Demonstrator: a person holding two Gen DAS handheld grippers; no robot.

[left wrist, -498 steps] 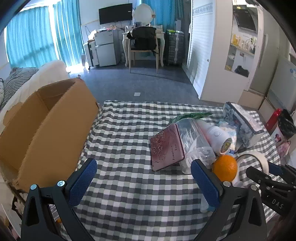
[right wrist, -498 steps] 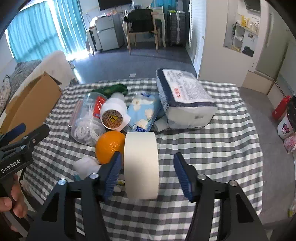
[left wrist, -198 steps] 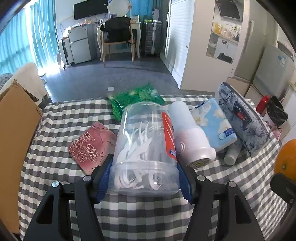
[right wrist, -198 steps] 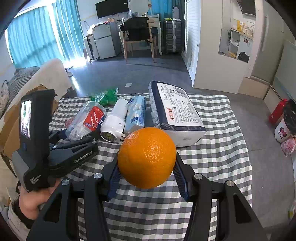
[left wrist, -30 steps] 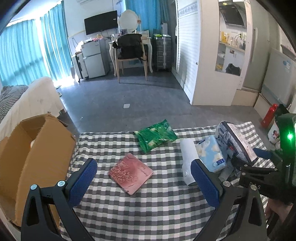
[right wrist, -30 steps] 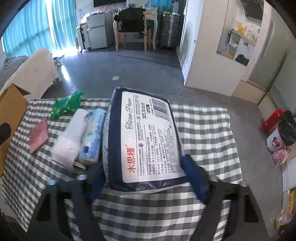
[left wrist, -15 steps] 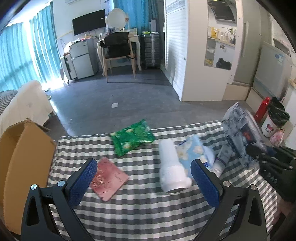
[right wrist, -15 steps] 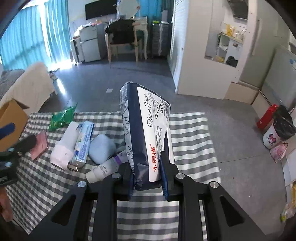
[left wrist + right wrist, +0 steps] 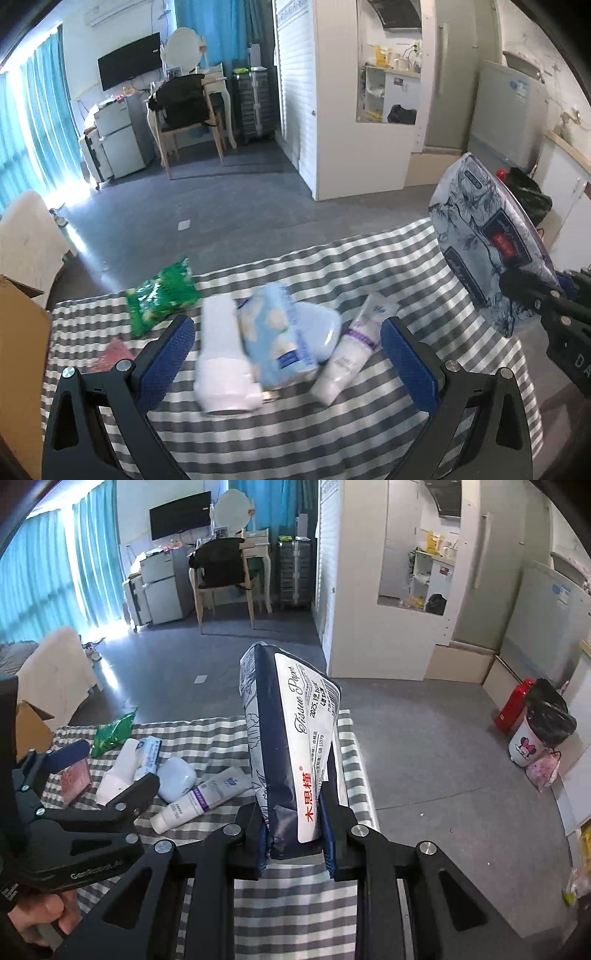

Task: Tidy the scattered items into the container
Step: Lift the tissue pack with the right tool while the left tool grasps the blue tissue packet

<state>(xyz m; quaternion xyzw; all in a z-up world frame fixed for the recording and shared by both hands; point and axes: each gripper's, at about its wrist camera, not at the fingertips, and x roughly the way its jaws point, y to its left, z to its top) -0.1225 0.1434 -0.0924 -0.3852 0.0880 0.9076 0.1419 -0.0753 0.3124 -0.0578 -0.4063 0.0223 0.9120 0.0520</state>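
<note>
My right gripper (image 9: 295, 834) is shut on a navy and white tissue pack (image 9: 291, 738) and holds it upright above the checked table; the pack also shows in the left wrist view (image 9: 484, 240). My left gripper (image 9: 288, 354) is open and empty above a white bottle (image 9: 221, 354), a light blue tissue packet (image 9: 277, 336), a pale blue case (image 9: 317, 328) and a white and purple tube (image 9: 351, 350). A green packet (image 9: 159, 295) and a red booklet (image 9: 110, 354) lie further left. The cardboard box (image 9: 18, 369) stands at the left edge.
The checked table (image 9: 295, 435) ends close on the right, with grey floor beyond. A red bottle (image 9: 513, 705) and a bin with a black bag (image 9: 543, 731) stand on the floor at the right. A chair and desk (image 9: 225, 572) are far behind.
My right gripper has lifted the tissue pack higher and tilted it upright. My left gripper has moved right and closer over the bottle, packet and tube.
</note>
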